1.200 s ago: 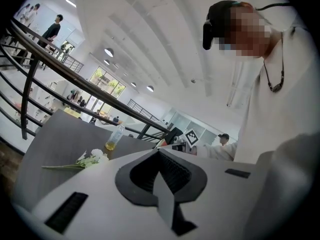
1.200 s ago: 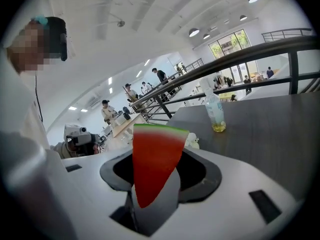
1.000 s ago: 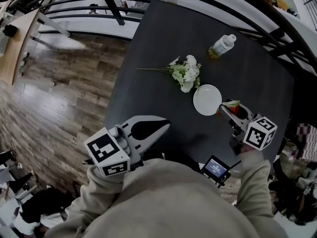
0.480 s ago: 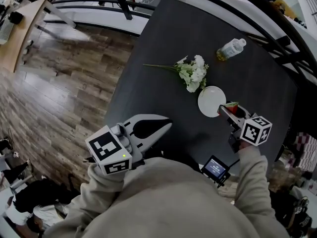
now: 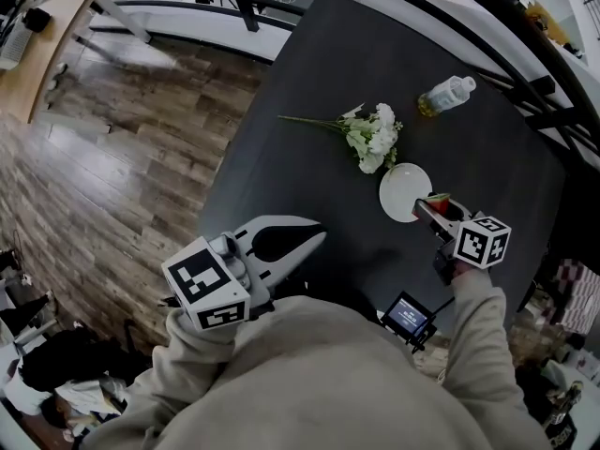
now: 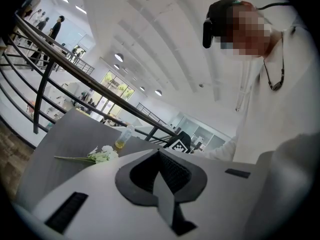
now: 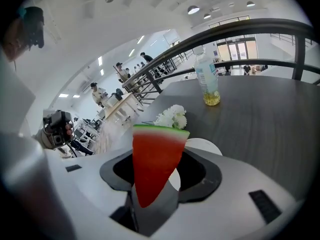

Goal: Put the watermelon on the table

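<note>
Pinching the watermelon (image 7: 156, 159) in my right gripper (image 5: 431, 209), near the plate (image 5: 401, 187) — left gripper (image 6: 159, 153) pressed together, empty.

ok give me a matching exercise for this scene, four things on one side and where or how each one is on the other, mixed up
Things:
1 watermelon
2 plate
3 bottle
4 flowers

States:
A upright, a little yellow liquid at the bottom
B lying flat on the table, stems pointing left in the head view
C clamped in the right gripper, rind end outward
D white and bare, on the table

Pairs: 1-C, 2-D, 3-A, 4-B
</note>
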Motion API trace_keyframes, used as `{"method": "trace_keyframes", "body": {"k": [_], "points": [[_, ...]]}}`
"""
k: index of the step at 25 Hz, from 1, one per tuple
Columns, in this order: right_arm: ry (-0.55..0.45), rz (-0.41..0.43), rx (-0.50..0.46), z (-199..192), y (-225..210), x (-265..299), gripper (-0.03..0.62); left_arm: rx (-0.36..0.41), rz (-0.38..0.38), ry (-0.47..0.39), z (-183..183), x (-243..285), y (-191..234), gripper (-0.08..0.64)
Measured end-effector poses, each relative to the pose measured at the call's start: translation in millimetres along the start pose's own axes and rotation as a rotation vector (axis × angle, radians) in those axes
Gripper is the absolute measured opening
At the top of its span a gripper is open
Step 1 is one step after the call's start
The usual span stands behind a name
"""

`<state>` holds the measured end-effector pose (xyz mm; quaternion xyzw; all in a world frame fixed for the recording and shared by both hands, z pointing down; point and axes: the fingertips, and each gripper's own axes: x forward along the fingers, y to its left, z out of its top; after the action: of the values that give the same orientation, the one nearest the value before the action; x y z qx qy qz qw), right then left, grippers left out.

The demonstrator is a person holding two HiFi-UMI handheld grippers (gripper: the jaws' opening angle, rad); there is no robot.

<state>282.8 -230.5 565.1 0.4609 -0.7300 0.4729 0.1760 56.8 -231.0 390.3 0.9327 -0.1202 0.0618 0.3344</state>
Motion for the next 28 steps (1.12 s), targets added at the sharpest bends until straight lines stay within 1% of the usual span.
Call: {"method": "trace_keyframes", "body": {"k": [11,17,24,28], "points": [[0.102,-0.011,-0.019,-16.0,-17.2,20.9,0.213,-0.02,0.041,-0.027,-5.5,-10.8,5.1,0.006],[0.15,-0.03,-0.007,-24.9,-31.6,33.7,0.213,-0.037,0.072,-0.044,-9.9,-19.2,10.6,0.006],[0.233,-0.089,-0.016,-40.1,-51.4,48.8,0.213,-0.049,0.097,-0.057,-12.2,-29.2,13.4,0.006],[0.304,-0.146,-0.056,-51.4,-64.0,56.9,0.213,-0.059,0.105,-0.067,-15.6,-32.5,13.6,0.006]]}}
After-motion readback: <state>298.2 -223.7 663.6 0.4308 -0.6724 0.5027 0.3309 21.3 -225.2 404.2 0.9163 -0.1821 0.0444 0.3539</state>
